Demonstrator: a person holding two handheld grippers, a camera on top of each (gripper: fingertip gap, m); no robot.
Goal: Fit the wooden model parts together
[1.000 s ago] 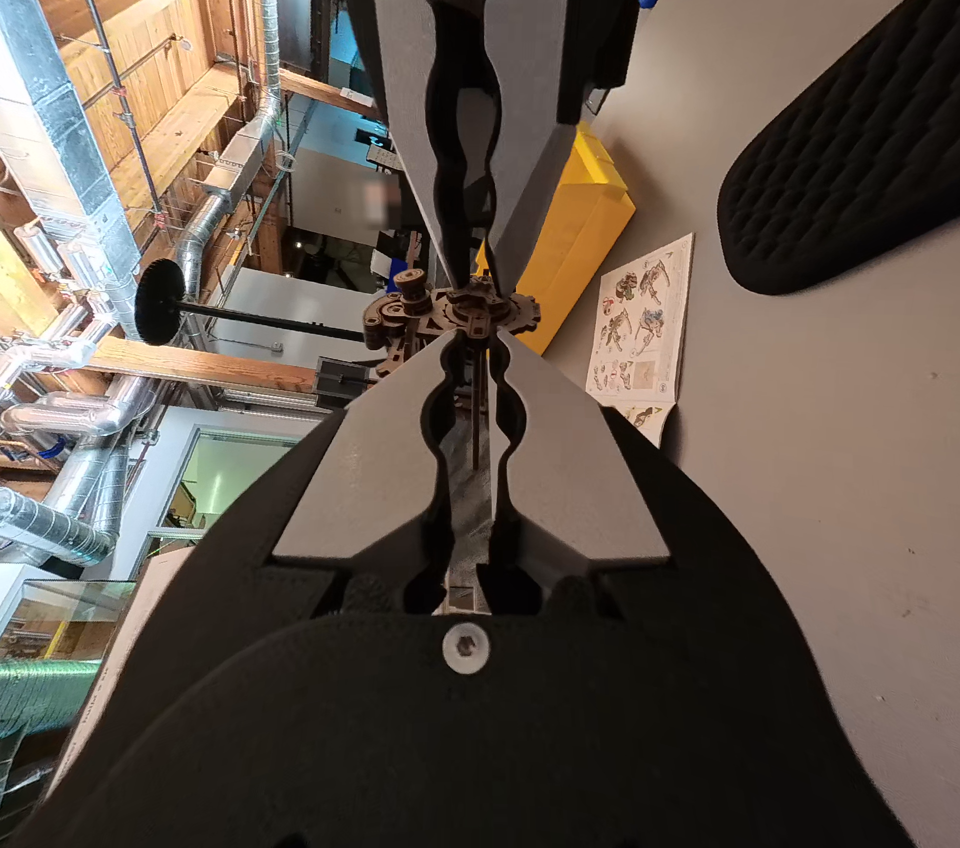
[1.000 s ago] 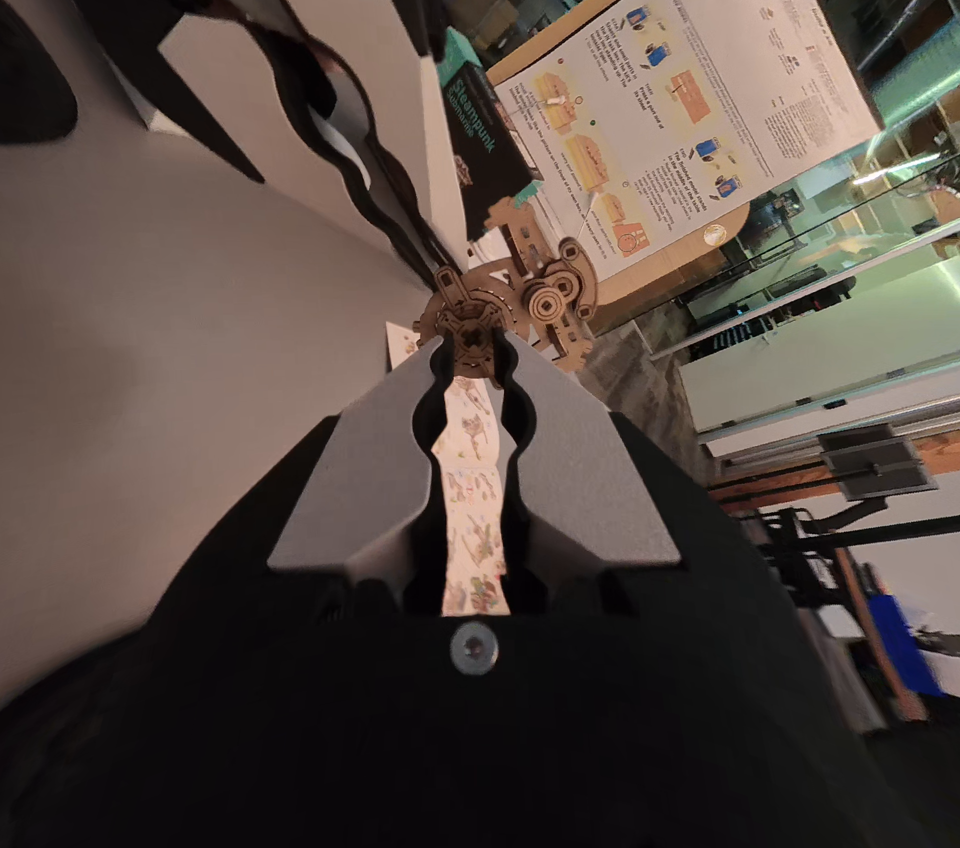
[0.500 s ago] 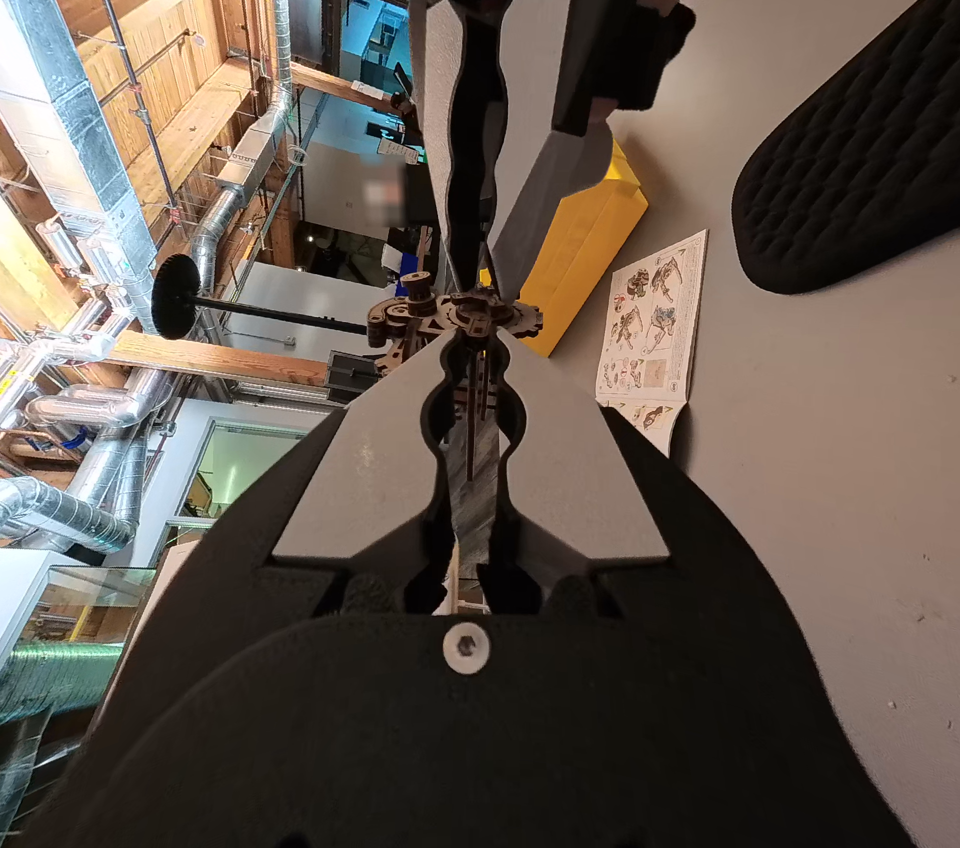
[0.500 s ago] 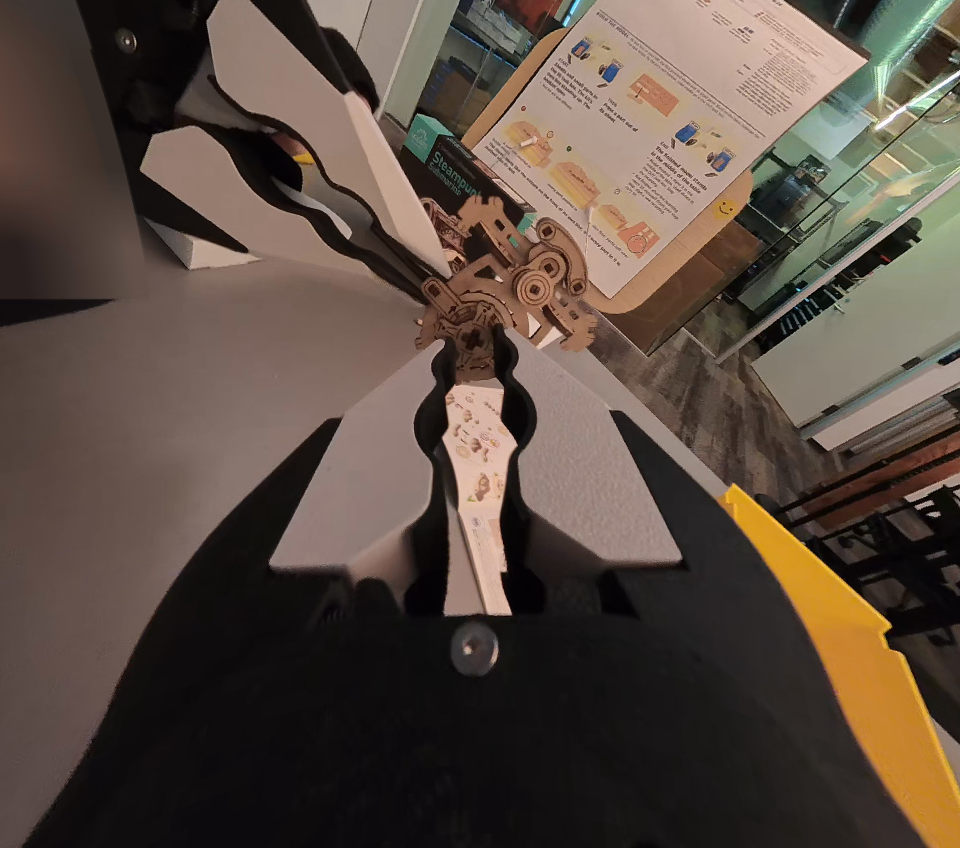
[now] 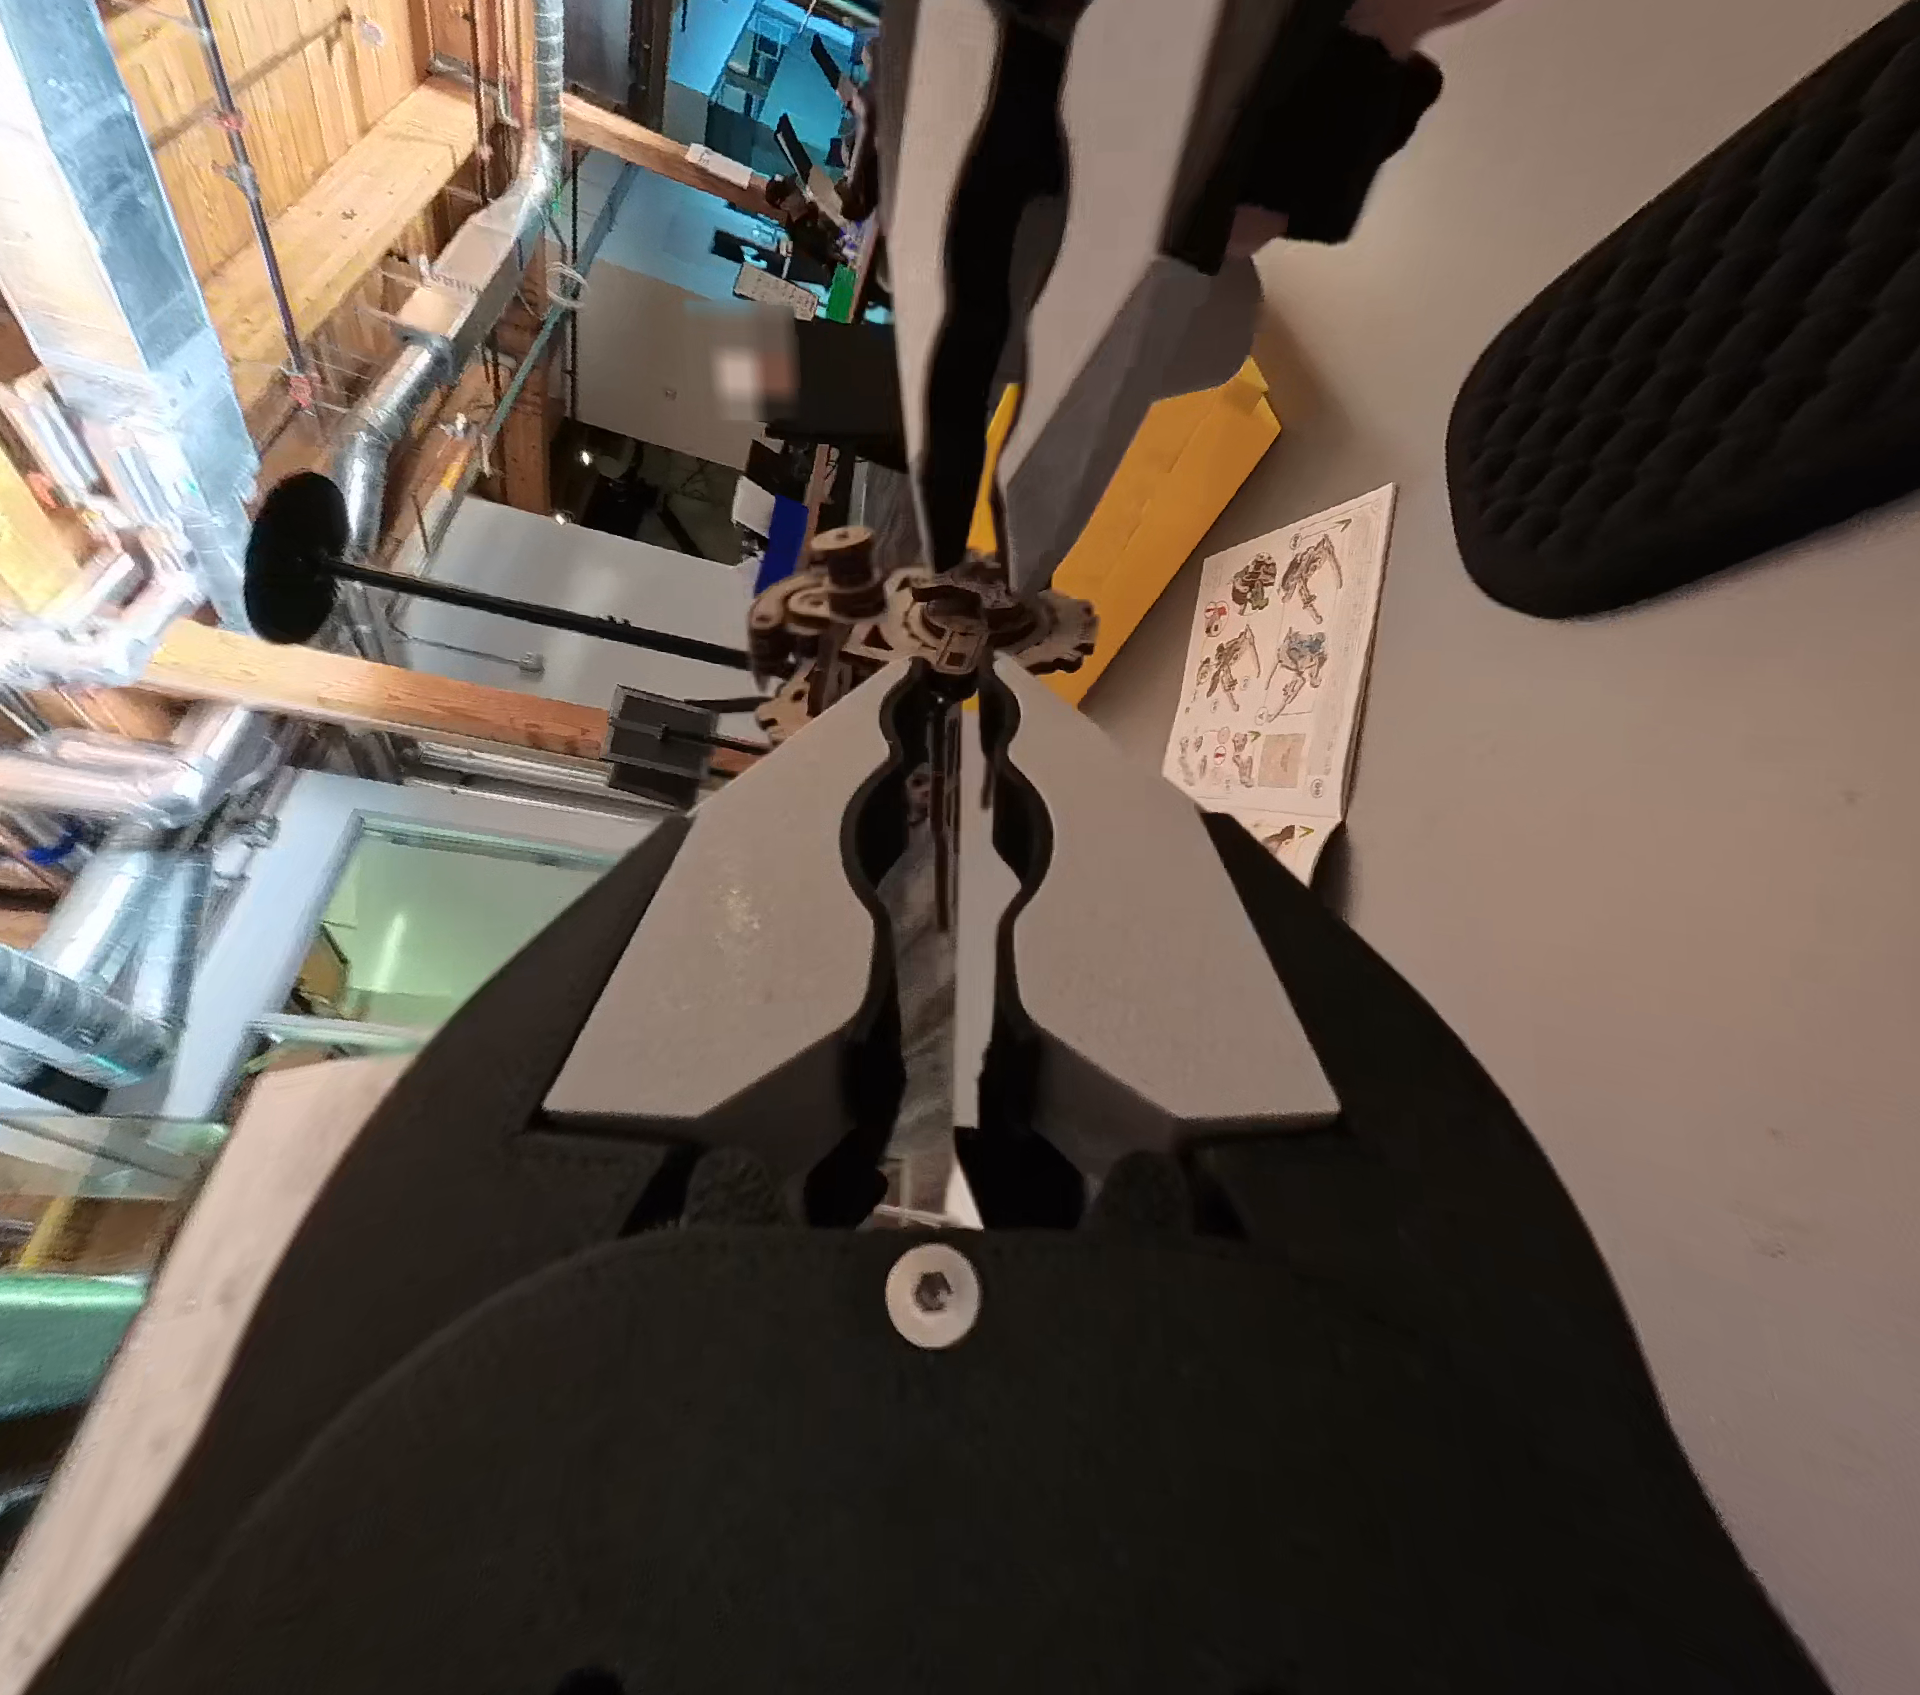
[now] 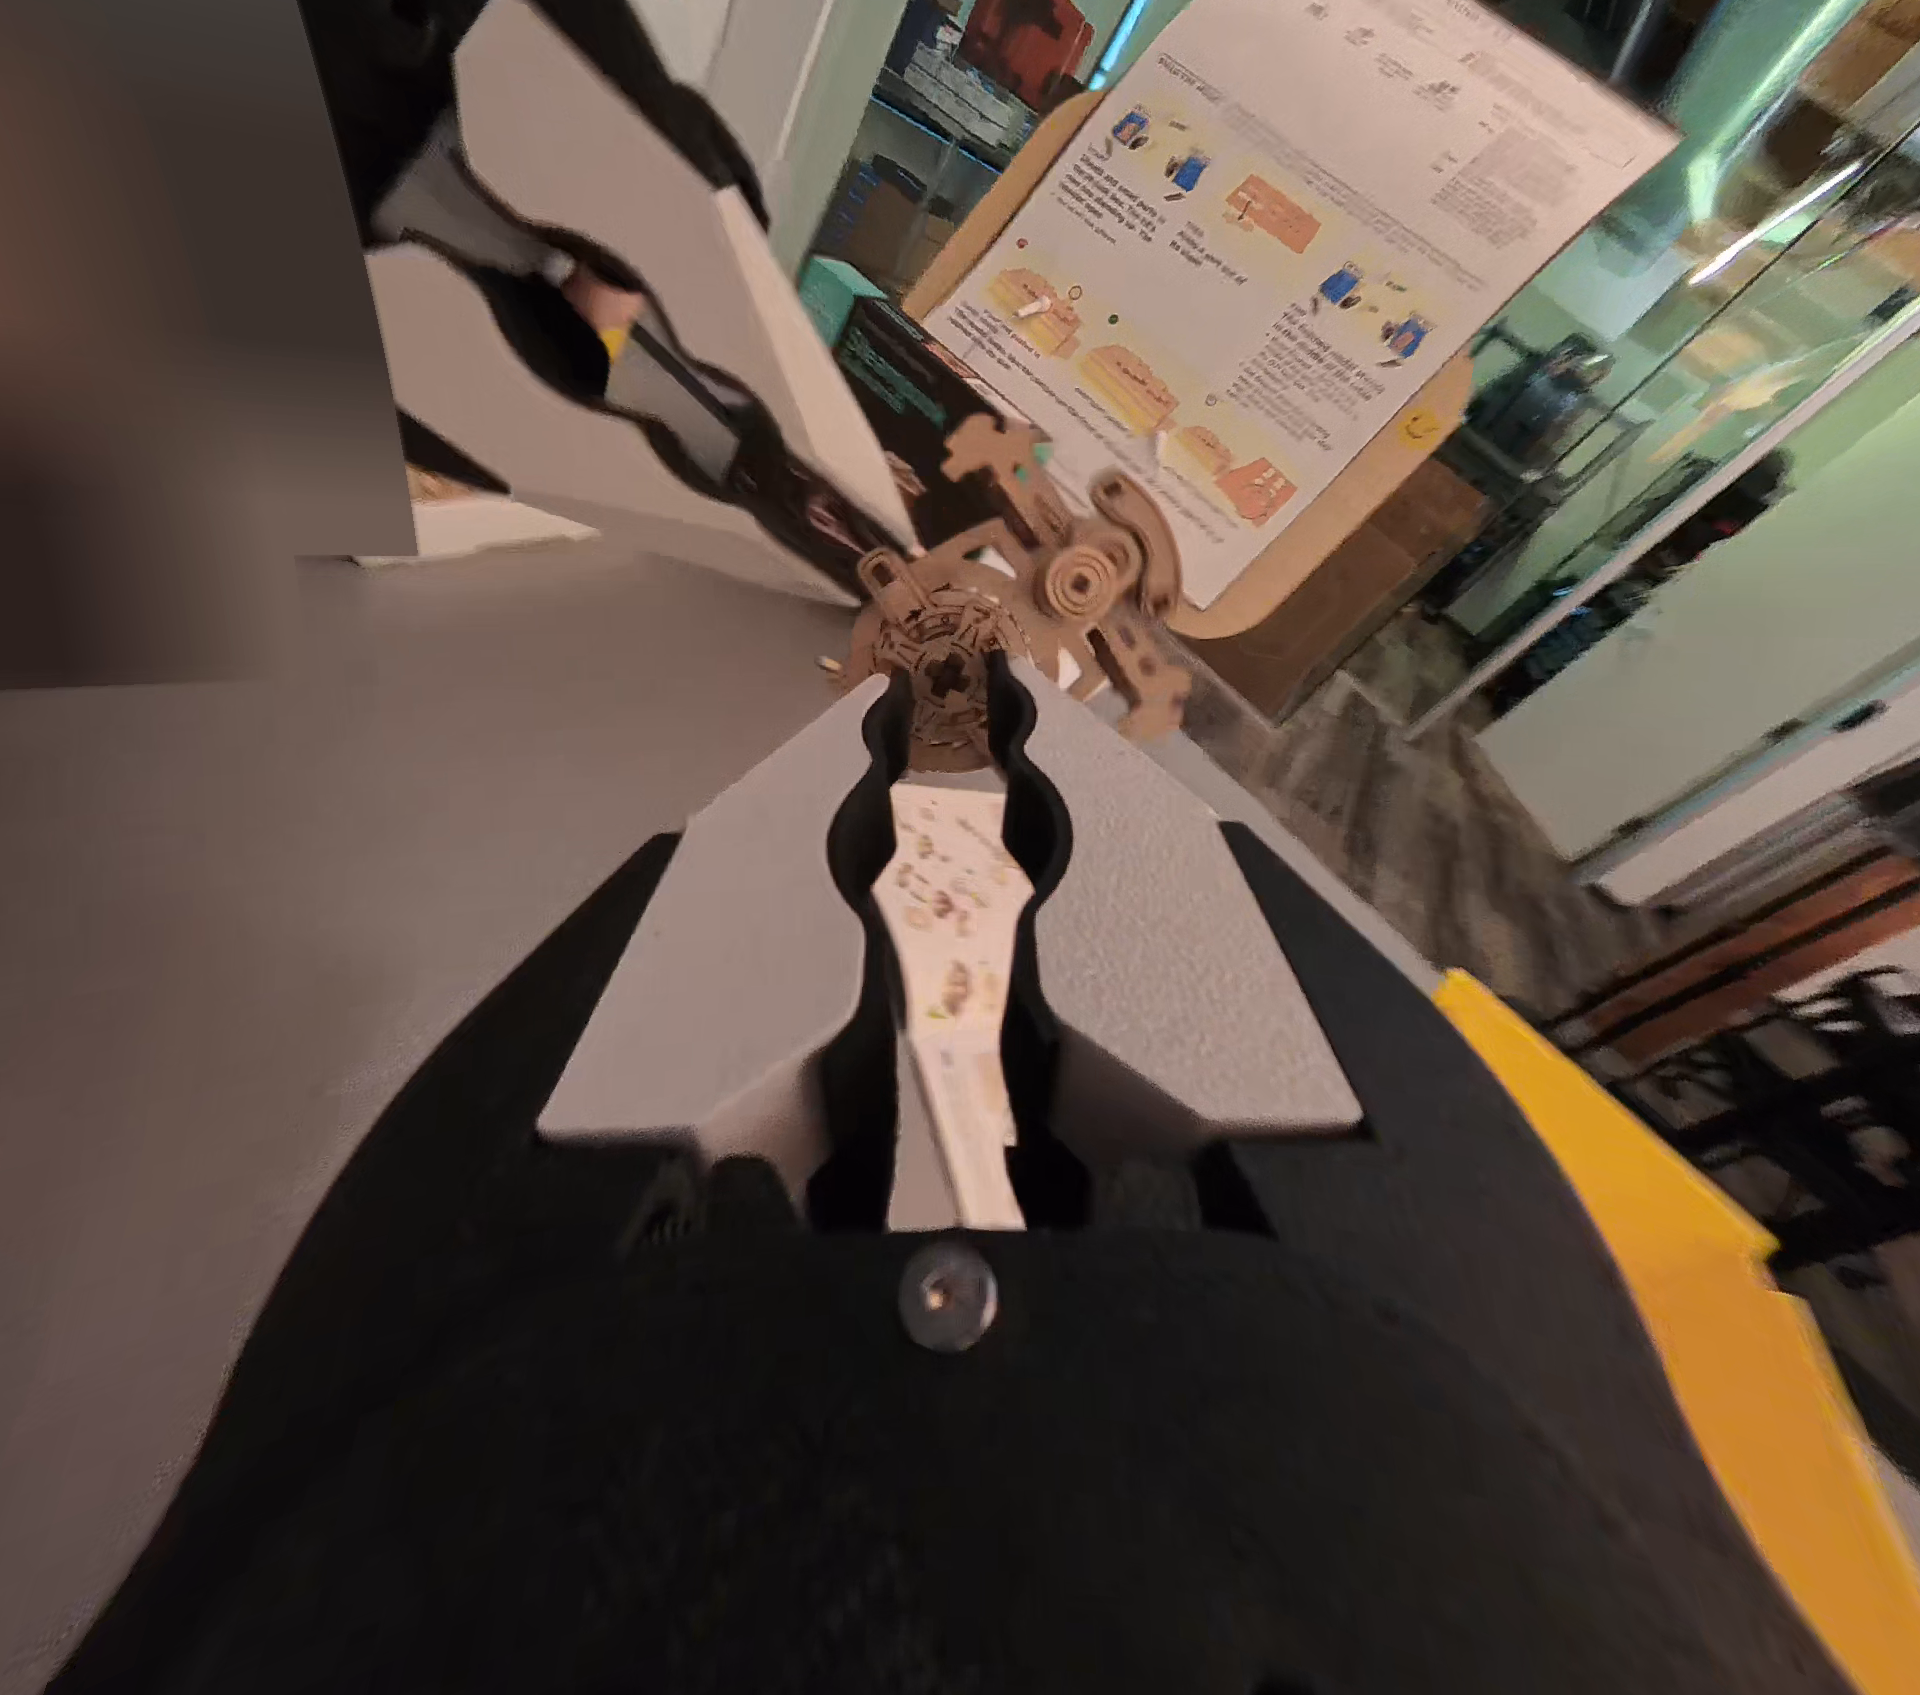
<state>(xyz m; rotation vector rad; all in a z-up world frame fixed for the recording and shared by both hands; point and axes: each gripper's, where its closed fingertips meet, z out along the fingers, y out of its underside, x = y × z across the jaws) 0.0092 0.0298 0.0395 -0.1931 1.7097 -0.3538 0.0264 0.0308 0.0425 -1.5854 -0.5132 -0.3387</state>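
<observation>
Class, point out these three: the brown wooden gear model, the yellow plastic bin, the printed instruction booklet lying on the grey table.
brown wooden gear model [image 5: 914, 617], left wrist view, toothed disc.
yellow plastic bin [image 5: 1164, 502], left wrist view, side wall.
printed instruction booklet [image 5: 1283, 658], left wrist view, open page.

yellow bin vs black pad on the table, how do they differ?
The yellow bin is bright and smooth with flat sides and straight edges; the black pad is dark, quilted and round-ended. The bin stands up as a box, while the pad lies low and flat. The bin is partly hidden behind the right gripper; the pad is in plain sight. Both rest on the grey table.
</observation>
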